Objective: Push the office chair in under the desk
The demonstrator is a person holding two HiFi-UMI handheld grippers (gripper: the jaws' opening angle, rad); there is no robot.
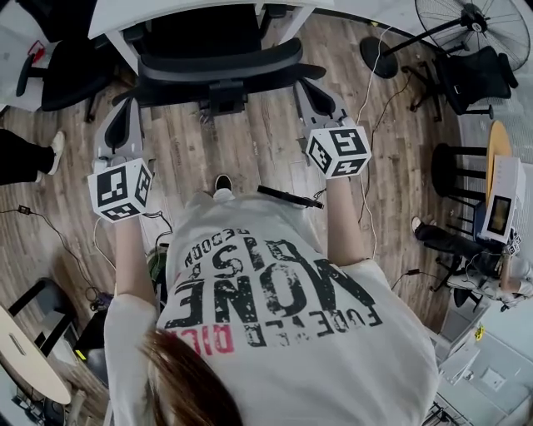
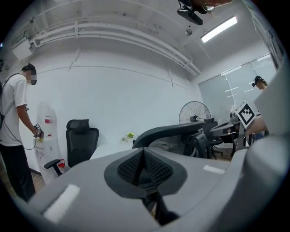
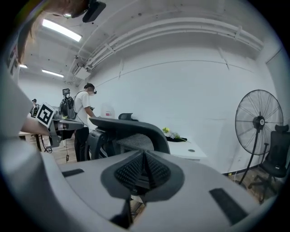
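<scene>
There are two tools, the left tool (image 1: 117,116) and the right tool (image 1: 323,98), three office chairs (image 1: 221,71) (image 1: 71,79) (image 1: 476,79), one fan (image 1: 475,21) and one surface (image 1: 166,10).

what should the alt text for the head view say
Seen from above, a person in a grey T-shirt aims the left hand-held gripper and right hand-held gripper at the back of a black office chair at a white desk. The floor is wood; a fan stands at upper right.

We see a black office chair (image 1: 218,73), upright, curved backrest toward us, front part under the white worktop (image 1: 141,12).
</scene>
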